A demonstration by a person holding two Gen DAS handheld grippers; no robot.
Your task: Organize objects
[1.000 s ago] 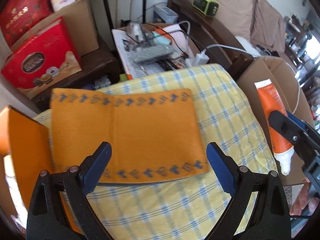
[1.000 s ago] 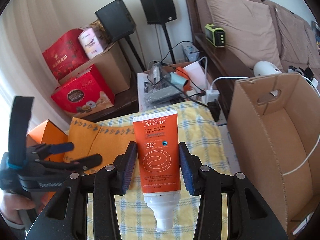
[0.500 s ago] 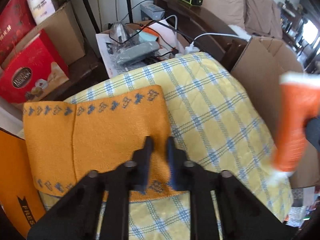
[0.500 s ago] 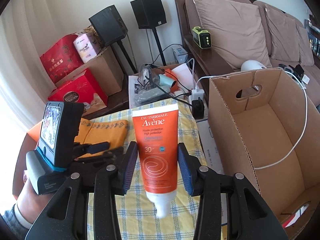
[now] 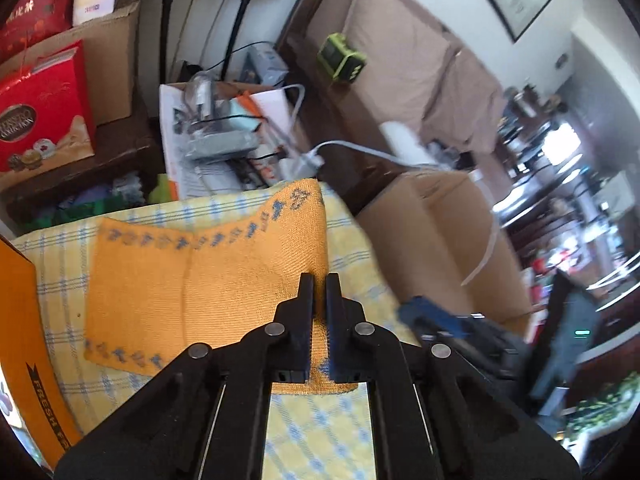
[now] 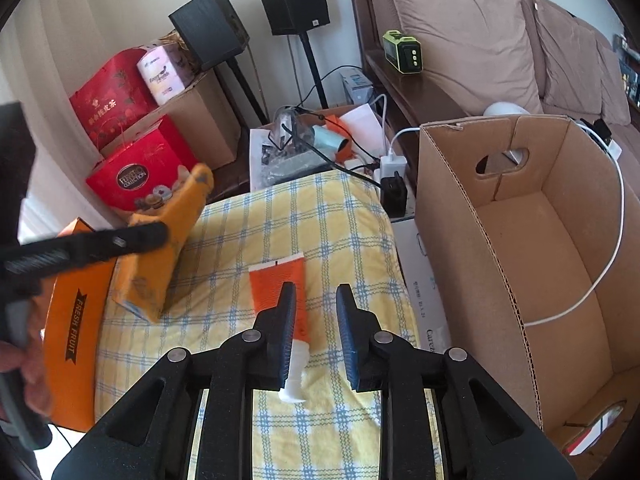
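- Left claw (image 5: 319, 282): closed tight on the right-hand edge of the orange woven cloth with a blue patterned border (image 5: 224, 280); the fabric runs up between the two black fingers.
- Orange woven cloth: its pinched side is raised off the table, and in the right wrist view it hangs as a steep fold. Its far side rests on the yellow-and-blue checked tablecloth (image 6: 320, 216), near the left edge of the table.
- Right claw (image 6: 316, 292): drawn together to a narrow gap and clamping nothing; checked tablecloth shows between the blue-padded fingers.
- Orange sunscreen tube with a white cap (image 6: 268, 284): it lies flat on the tablecloth near the middle of the table, cap towards the camera. The right claw's left finger partly hides it, and the tube is not gripped.
- Orange cardboard carton printed "FRESH FRUIT" (image 6: 76, 320): just beside the left edge of the table, below the lifted cloth.
- Open brown corrugated cardboard box with handle cut-outs (image 6: 520, 240): stands just beside the right edge of the table, with a white cable draped over its wall.
- A person's hand (image 6: 24, 368): at the left border of the right wrist view, wrapped round the left tool's handle.
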